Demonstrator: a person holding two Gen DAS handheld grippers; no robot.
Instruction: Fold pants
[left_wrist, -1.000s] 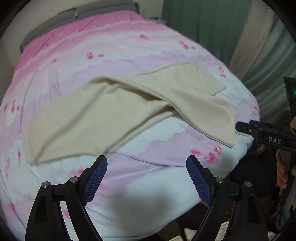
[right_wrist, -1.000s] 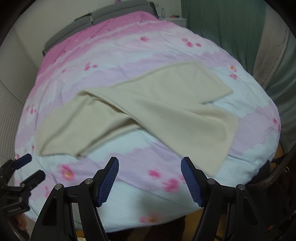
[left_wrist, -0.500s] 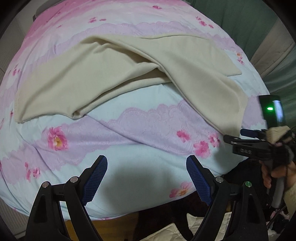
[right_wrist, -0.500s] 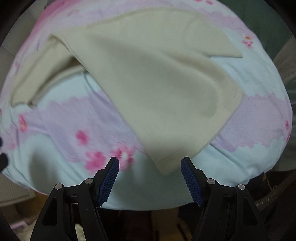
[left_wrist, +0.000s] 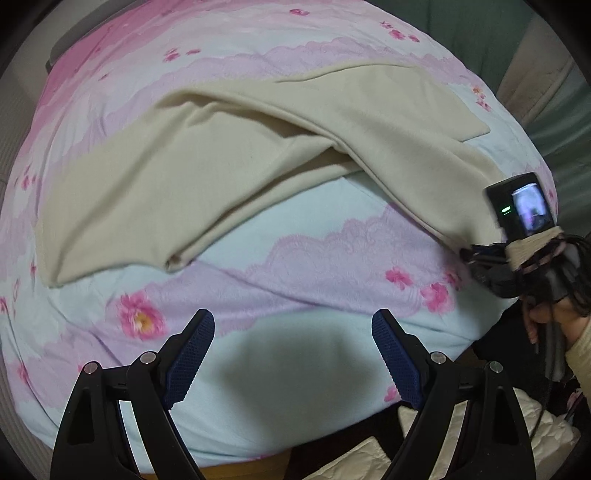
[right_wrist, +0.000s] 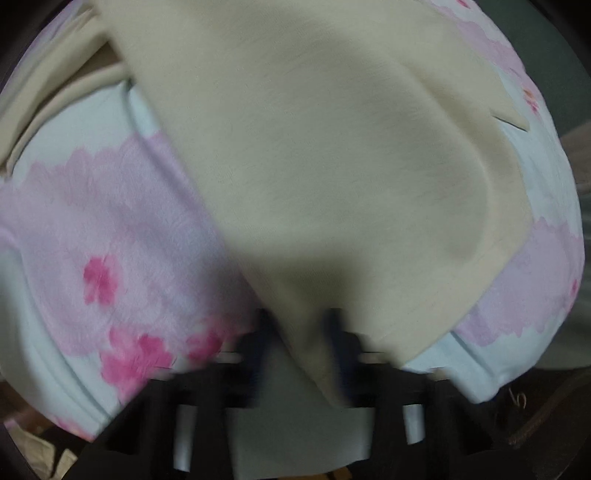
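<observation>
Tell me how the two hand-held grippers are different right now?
The left hand-held gripper is open with nothing between its fingers; the right hand-held gripper has just closed and pinches a corner of the cream pants. The left one hangs above the flowery blanket away from the pants; the right one is at their edge. Both point down at the bed.

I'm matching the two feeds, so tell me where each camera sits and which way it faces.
Left wrist: on the open left gripper, looking steeply down over the quilt at the pants; shows the right gripper and a hand.
Right wrist: on the right gripper, facing straight down, shut on the pants' corner.
Shared: pants, quilt.
</observation>
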